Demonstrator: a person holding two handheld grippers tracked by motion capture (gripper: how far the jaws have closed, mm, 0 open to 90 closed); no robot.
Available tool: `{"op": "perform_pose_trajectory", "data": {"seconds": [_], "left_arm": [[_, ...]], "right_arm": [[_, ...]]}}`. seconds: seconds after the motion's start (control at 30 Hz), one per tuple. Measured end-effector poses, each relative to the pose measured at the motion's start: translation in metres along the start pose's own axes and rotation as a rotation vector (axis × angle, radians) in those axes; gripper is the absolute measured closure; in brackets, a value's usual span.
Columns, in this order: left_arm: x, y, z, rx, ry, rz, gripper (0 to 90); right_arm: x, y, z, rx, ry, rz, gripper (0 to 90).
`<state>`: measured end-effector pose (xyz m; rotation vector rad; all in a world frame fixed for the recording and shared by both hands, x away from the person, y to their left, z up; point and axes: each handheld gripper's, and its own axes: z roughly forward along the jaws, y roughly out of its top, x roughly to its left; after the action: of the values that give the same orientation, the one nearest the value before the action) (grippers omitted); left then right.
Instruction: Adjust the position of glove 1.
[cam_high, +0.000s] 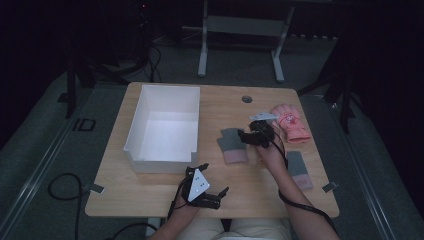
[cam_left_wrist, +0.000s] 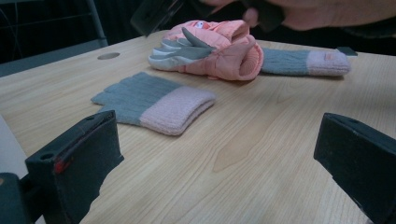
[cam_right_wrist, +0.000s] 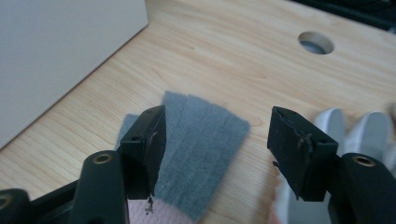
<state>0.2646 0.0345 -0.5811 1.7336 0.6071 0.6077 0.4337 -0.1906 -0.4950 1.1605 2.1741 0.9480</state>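
- High view: the right gripper (cam_high: 246, 136) hangs over the grey-and-pink knit glove (cam_high: 231, 145) that lies flat on the wooden table (cam_high: 160, 187), just right of the white box (cam_high: 164, 127). A pink padded glove (cam_high: 290, 122) lies further right, and a second knit glove (cam_high: 299, 170) sits near the table's right edge. The left gripper (cam_high: 212, 180) rests near the front edge, jaws spread, holding nothing.
- Left gripper view: its two black jaws stand wide apart over bare wood. Beyond them lie the knit glove (cam_left_wrist: 154, 103), the pink padded glove (cam_left_wrist: 212, 51) and the second knit glove (cam_left_wrist: 306, 62).
- Right gripper view: the jaws stand partly apart with the grey finger end of the knit glove (cam_right_wrist: 201, 140) below and between them; the pads do not press on it. The box wall (cam_right_wrist: 60, 51) stands at left.
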Motion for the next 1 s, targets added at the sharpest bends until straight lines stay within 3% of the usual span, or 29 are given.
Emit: {"op": "perform_pose_trajectory", "data": {"seconds": [0.23,0.6,0.63,0.8,0.83,1.0], "left_arm": [[0.001,0.000,0.000,0.000,-0.006,-0.006,0.3],[0.000,0.000,0.000,-0.001,-0.006,-0.003,0.3],[0.000,0.000,0.000,-0.002,-0.007,-0.003,0.3],[0.000,0.000,0.000,-0.001,-0.007,-0.001,0.3],[0.000,0.000,-0.001,-0.003,-0.007,0.000,0.3],[0.000,0.000,0.000,-0.003,-0.009,-0.003,0.3]], "right_arm": [[0.006,-0.002,0.027,0.037,0.022,-0.027,40.6],[0.012,-0.002,0.051,0.068,0.033,-0.070,50.0],[0.013,-0.002,0.053,0.073,0.018,-0.079,51.2],[0.009,-0.004,0.063,0.112,0.006,-0.077,58.5],[0.007,-0.006,0.068,0.139,0.021,-0.078,62.9],[0.007,-0.010,0.075,0.154,0.052,-0.068,66.8]]}}
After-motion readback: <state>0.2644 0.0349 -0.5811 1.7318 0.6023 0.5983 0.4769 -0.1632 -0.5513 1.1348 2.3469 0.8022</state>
